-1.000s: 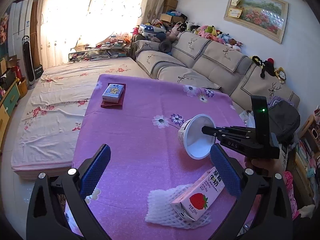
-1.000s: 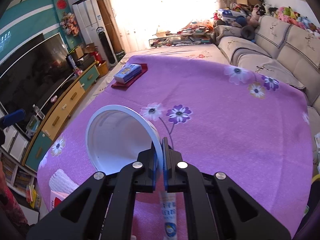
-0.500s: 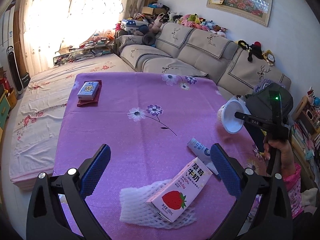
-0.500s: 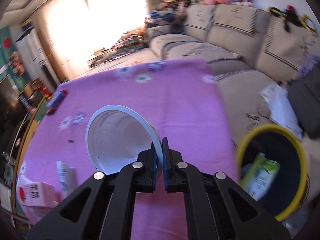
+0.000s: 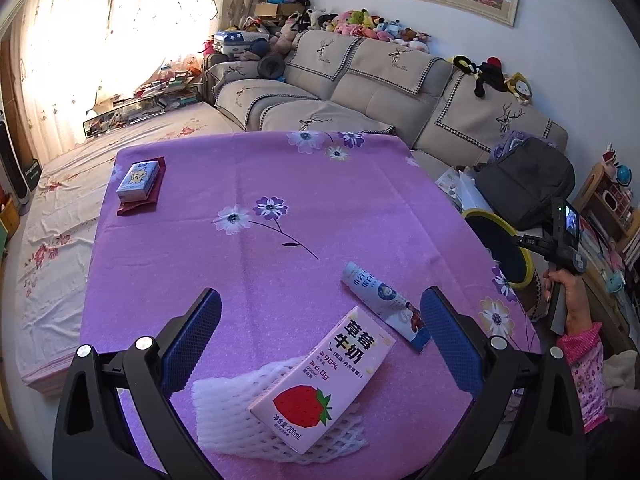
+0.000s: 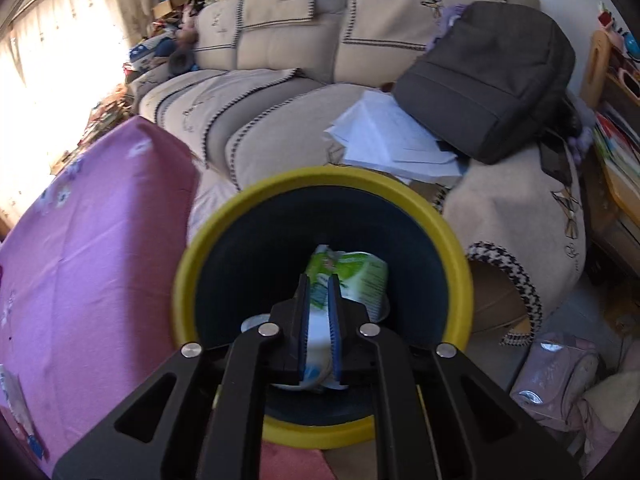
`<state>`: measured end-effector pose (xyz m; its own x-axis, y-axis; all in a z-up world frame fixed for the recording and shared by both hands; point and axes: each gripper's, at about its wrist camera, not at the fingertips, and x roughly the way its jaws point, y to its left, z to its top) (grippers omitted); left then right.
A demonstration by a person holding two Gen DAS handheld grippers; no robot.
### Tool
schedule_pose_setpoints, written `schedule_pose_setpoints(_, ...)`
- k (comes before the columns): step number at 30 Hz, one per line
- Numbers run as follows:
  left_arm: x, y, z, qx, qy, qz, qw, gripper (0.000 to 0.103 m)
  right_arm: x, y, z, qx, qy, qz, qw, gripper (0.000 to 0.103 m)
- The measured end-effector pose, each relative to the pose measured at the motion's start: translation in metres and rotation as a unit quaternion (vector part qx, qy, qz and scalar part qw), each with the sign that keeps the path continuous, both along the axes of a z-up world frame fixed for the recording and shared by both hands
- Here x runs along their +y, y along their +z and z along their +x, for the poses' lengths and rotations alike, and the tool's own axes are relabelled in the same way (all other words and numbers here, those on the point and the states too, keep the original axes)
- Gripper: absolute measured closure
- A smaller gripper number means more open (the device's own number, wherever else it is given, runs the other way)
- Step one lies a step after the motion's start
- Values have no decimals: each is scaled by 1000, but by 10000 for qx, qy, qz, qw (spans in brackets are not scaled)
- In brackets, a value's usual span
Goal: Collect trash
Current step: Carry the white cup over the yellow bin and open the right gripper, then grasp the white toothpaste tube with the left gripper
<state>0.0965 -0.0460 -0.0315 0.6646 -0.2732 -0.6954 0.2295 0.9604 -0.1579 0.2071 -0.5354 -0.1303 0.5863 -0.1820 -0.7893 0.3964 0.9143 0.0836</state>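
My left gripper (image 5: 320, 320) is open and empty above the purple table (image 5: 240, 248). Below it a strawberry milk carton (image 5: 324, 384) lies on a white foam net (image 5: 236, 412), with a crumpled white-and-blue wrapper (image 5: 384, 300) beside it. My right gripper (image 6: 319, 292) hangs over a yellow-rimmed dark bin (image 6: 188, 272), its jaws slightly apart. The white cup (image 6: 318, 356) lies inside the bin under the fingers, next to a green-and-white pack (image 6: 360, 276). The bin's rim (image 5: 528, 268) also shows in the left wrist view, off the table's right edge.
A blue-and-white box (image 5: 138, 178) on a red cloth sits at the table's far left. A beige sofa (image 6: 280, 60) with a dark backpack (image 6: 488, 80) and loose papers (image 6: 392, 136) stands behind the bin. A pink bag (image 6: 556, 376) lies on the floor at right.
My right gripper carried the white cup off the table to the bin and let go of it; the cup now lies in the bin. The left gripper moved in over the carton.
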Motion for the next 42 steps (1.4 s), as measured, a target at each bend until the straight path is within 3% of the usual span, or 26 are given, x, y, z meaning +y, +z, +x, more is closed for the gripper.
schedule_pose_setpoints(8, -10, -3, 0, 76, -233, 114, 9996, 5, 11, 10, -15, -321, 169, 30, 9993, 69)
schedule_pose_setpoints(16, -53, -13, 4, 370, -725, 114, 9966, 5, 44, 37, -30, -657, 583, -20, 9961, 62)
schedule_pose_setpoints(25, -119, -49, 53, 1164, -620, -38, 9913, 5, 59, 49, -38, -860, 870, 120, 9924, 58)
schedule_pose_setpoints(34, -117, -71, 85, 1660, -65, 203, 9859, 6, 54, 46, -40, -972, 1039, 316, 9893, 56)
schedule_pose_setpoints(40, -124, -88, 98, 1979, -96, 265, 9798, 16, 52, 44, -42, -1026, 1090, 439, 9878, 55)
schedule_pose_setpoints(42, -129, -92, 101, 2059, -148, 277, 9781, 26, 51, 44, -43, -1040, 1100, 463, 9874, 53)
